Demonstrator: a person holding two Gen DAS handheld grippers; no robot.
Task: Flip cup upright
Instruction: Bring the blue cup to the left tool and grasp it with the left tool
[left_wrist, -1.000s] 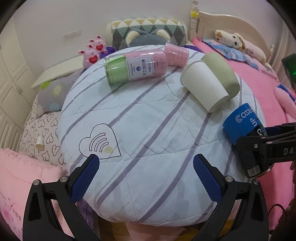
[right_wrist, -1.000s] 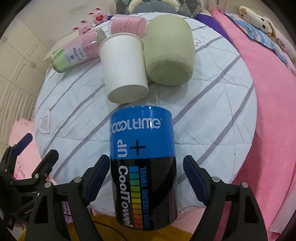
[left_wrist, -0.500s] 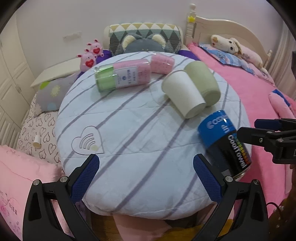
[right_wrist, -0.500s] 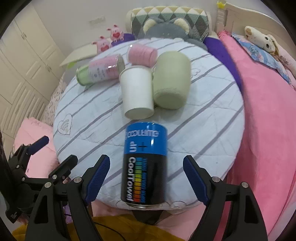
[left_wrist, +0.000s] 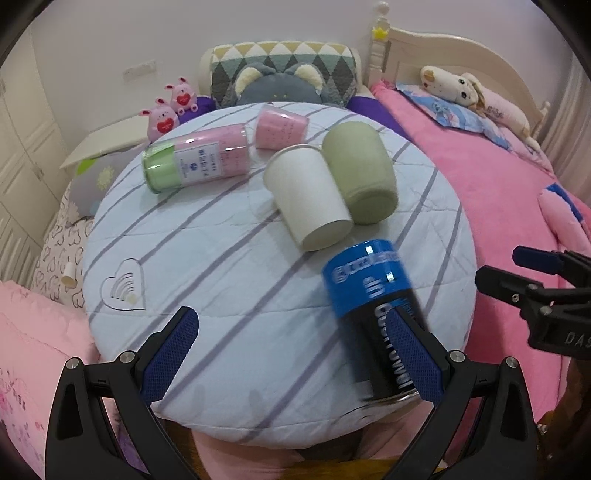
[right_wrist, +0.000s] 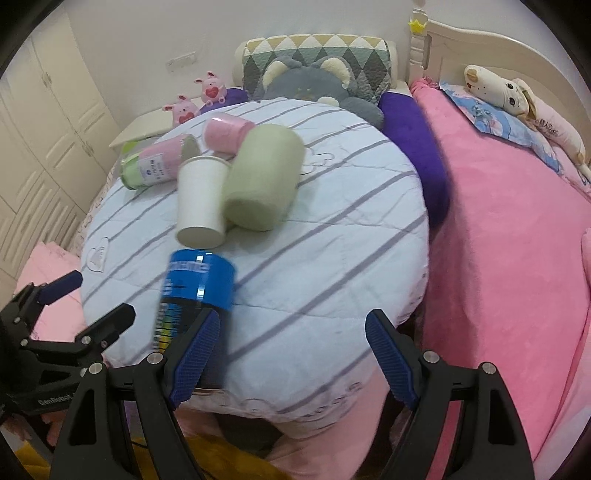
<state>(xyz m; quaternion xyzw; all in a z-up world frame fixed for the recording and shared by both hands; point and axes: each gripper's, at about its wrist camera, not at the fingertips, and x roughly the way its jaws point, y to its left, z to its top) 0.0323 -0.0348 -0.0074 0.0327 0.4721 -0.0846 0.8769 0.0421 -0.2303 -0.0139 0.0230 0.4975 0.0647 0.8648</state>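
A white paper cup (left_wrist: 309, 197) lies on its side on the round striped cushion (left_wrist: 229, 266), its base toward me; it also shows in the right wrist view (right_wrist: 201, 205). A sage green cup (left_wrist: 360, 173) lies beside it, touching it, and shows in the right wrist view (right_wrist: 264, 182). A blue and black can (left_wrist: 373, 310) lies at the cushion's near edge, also in the right wrist view (right_wrist: 195, 291). My left gripper (left_wrist: 295, 358) is open and empty in front of the cushion. My right gripper (right_wrist: 291, 354) is open and empty, to the right of the can.
A pink and green tube (left_wrist: 195, 158) and a pink cup (left_wrist: 280, 127) lie at the cushion's far side. A patterned pillow (left_wrist: 284, 70), plush toys (left_wrist: 170, 110) and a pink bed (left_wrist: 498, 192) surround the cushion. White cabinets (right_wrist: 44, 147) stand at left.
Both grippers have pulled back from the cushion. The right gripper has shifted right, so the can is no longer between its fingers. The can lies nearer the edge in view.
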